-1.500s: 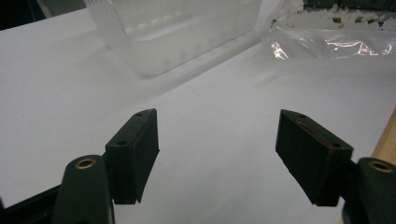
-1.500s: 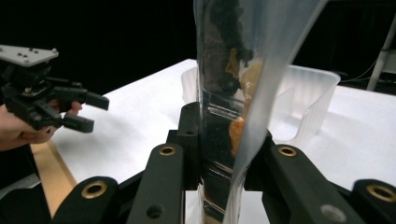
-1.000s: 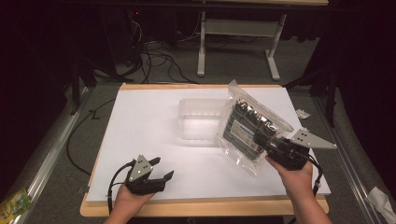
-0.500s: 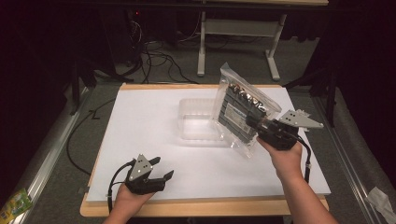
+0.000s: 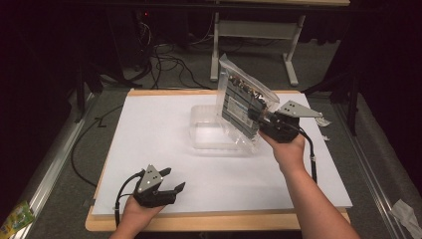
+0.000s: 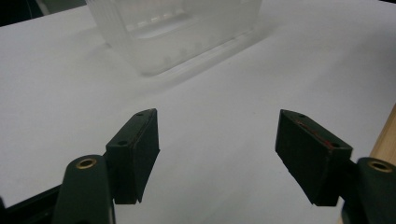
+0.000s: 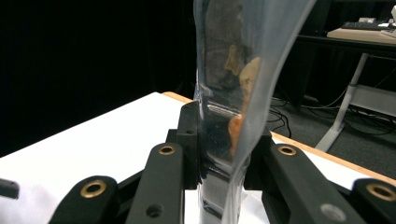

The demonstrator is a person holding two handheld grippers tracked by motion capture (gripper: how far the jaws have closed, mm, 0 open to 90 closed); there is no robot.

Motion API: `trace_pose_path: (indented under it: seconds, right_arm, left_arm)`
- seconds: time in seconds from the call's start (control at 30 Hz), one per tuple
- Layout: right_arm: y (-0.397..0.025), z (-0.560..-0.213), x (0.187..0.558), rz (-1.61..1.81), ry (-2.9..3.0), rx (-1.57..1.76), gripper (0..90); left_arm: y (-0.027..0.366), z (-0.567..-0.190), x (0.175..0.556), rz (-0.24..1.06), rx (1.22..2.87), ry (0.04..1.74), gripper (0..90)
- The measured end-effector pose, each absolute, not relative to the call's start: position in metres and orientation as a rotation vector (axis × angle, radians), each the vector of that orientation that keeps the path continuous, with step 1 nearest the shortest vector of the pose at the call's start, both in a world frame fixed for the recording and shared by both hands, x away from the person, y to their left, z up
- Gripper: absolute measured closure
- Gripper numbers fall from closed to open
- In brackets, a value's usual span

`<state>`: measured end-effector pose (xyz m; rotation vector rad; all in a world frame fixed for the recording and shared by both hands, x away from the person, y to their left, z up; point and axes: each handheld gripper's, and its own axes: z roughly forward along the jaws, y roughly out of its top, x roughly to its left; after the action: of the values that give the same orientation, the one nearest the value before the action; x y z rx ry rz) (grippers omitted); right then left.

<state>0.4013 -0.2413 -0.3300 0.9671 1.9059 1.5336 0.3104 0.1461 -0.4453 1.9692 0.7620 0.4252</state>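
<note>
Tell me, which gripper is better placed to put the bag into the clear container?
Right, probably. The right gripper is shut on the bag, lifted beside the clear container. The left gripper rests open near the table's front edge.

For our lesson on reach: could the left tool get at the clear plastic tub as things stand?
Probably yes. The left tool is open and empty, and bare white table top lies between it and the clear plastic tub; the raised clear plastic bag sits at the tub's far side.

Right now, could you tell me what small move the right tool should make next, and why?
Probably ease the clear bag leftward over the clear plastic container. The right tool is shut on the bag, holding it tilted above the container's right edge, while the left tool rests open near the table's front edge.
</note>
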Motion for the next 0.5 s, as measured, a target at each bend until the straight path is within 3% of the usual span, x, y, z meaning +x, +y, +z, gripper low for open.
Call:
trace_pose_path:
  seconds: [0.5]
  right_arm:
    - [-0.208, -0.332, 0.44, 1.506, 1.944, 0.924, 75.2]
  left_arm:
    - [0.147, -0.445, 0.311, 0.417, 1.966, 0.76, 32.1]
